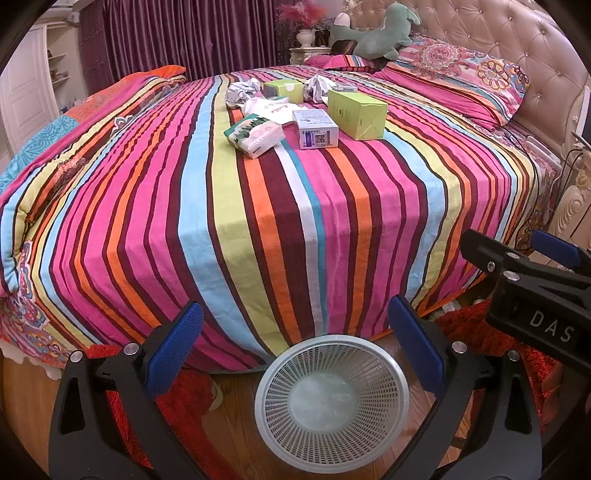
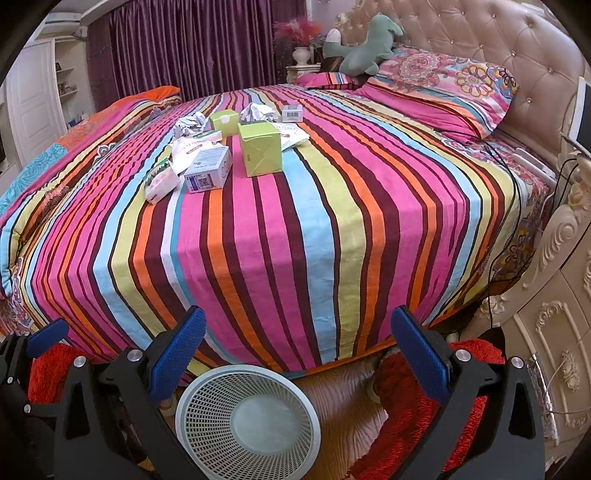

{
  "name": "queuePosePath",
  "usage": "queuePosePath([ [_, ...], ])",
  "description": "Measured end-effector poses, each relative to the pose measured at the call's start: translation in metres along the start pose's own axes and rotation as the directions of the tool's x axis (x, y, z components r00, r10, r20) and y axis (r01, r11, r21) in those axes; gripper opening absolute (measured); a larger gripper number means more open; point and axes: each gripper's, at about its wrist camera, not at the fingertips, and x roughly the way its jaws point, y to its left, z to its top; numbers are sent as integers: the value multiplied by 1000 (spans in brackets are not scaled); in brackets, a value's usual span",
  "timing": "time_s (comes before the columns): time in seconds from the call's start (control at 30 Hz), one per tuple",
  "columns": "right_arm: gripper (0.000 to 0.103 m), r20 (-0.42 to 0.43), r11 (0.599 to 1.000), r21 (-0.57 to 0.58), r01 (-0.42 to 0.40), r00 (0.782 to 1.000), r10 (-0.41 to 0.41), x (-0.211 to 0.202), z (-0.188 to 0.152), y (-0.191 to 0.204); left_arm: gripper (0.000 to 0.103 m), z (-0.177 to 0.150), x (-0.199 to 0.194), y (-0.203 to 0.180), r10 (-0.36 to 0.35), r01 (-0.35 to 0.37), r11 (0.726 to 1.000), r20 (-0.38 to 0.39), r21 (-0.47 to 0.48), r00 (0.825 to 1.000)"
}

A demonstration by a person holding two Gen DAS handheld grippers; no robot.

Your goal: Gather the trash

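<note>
Both grippers are held above the foot of a bed, their jaws spread wide and nothing gripped or touched. The left gripper (image 1: 295,343) is seen over a white mesh basket (image 1: 331,402), which is set on the wooden floor (image 1: 236,435) against the bed's foot and is framed between the blue pads. The right gripper (image 2: 298,349) is held just beside it, the same basket (image 2: 247,419) being seen low and to the left of its jaws.

The trash is gathered in a loose heap on the striped bedspread (image 1: 258,221), well apart from the basket and towards the middle of the bed. A large green box (image 1: 356,114) is stood at the near right of the heap, with a white box (image 1: 316,129) bearing a square code just beside it and a soft tissue pack (image 1: 255,134) to the left. Behind these, a white wrapper (image 1: 269,107), a smaller green box (image 1: 283,90) and two crumpled paper balls (image 1: 240,90) (image 1: 317,86) are laid close together.

A green plush toy (image 1: 373,33) is propped on patterned pillows (image 1: 461,77) against a tufted headboard (image 1: 517,40). Purple curtains (image 1: 184,37) are drawn along the far wall, and a red shaggy rug (image 2: 417,398) is spread on the floor beside the bed.
</note>
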Motion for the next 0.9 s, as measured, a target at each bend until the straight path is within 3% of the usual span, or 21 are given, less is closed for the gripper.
queuePosePath([
  [0.53, 96, -3, 1000, 8, 21, 1000, -21, 1, 1, -2, 97, 2, 6, 3, 2, -2, 1000, -12, -19, 1000],
  [0.77, 96, 102, 999, 7, 45, 994, -45, -8, 20, -10, 96, 24, 11, 36, 28, -29, 987, -5, -157, 1000],
  [0.9, 96, 89, 1000, -18, 1, 996, 1, 8, 34, -10, 96, 44, 27, 53, 33, -39, 976, -28, -214, 999],
])
